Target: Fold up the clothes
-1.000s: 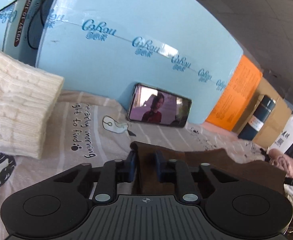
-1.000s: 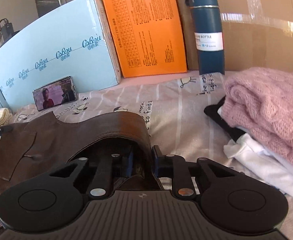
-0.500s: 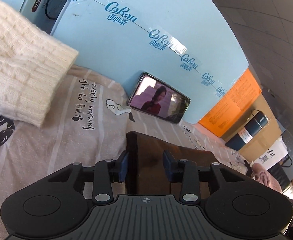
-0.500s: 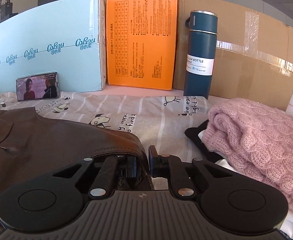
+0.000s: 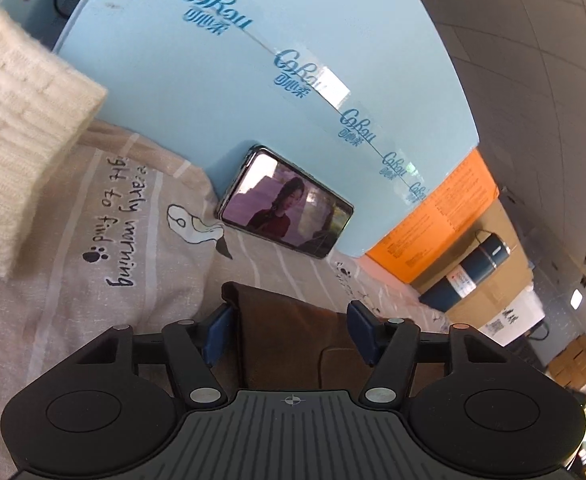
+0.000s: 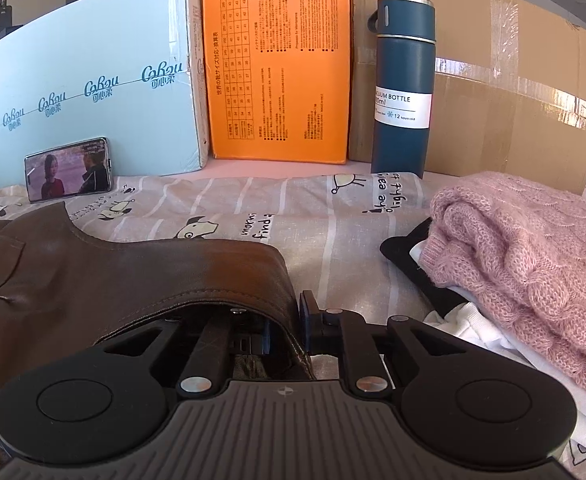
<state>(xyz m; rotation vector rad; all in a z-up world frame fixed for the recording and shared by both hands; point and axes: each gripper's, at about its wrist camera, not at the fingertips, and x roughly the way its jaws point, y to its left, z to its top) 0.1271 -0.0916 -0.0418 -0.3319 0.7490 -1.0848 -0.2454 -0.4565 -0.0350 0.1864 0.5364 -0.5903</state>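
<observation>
In the left wrist view, the left gripper (image 5: 291,326) sits at the lower centre of the frame with its blue-padded fingers (image 5: 217,330) spread wide apart — a corner of the brown leather jacket (image 5: 293,332) lies between them, touching neither pad as far as can be seen. The jacket rests flat on the printed bedsheet (image 5: 133,240), which carries cartoon animals and handwriting-style text. In the upper left of that frame lies a folded cream knit sweater (image 5: 17,136). A smartphone (image 5: 287,210) playing a video leans against the light blue box (image 5: 253,80) near the frame's centre.

In the right wrist view, the right gripper (image 6: 287,330) at the lower centre is clamped on the jacket's (image 6: 113,280) stitched edge — the leather drapes over the left finger and is pinched between the two pads. The jacket spreads across the left half of this frame. At the right edge a folded pink knit sweater (image 6: 533,260) sits on top of a white garment (image 6: 505,344) and a black one (image 6: 409,252). Along the top stand an orange box (image 6: 279,64), a dark blue vacuum bottle (image 6: 403,84) and a taped cardboard box (image 6: 513,92); the bottle stands just in front of the cardboard box.
</observation>
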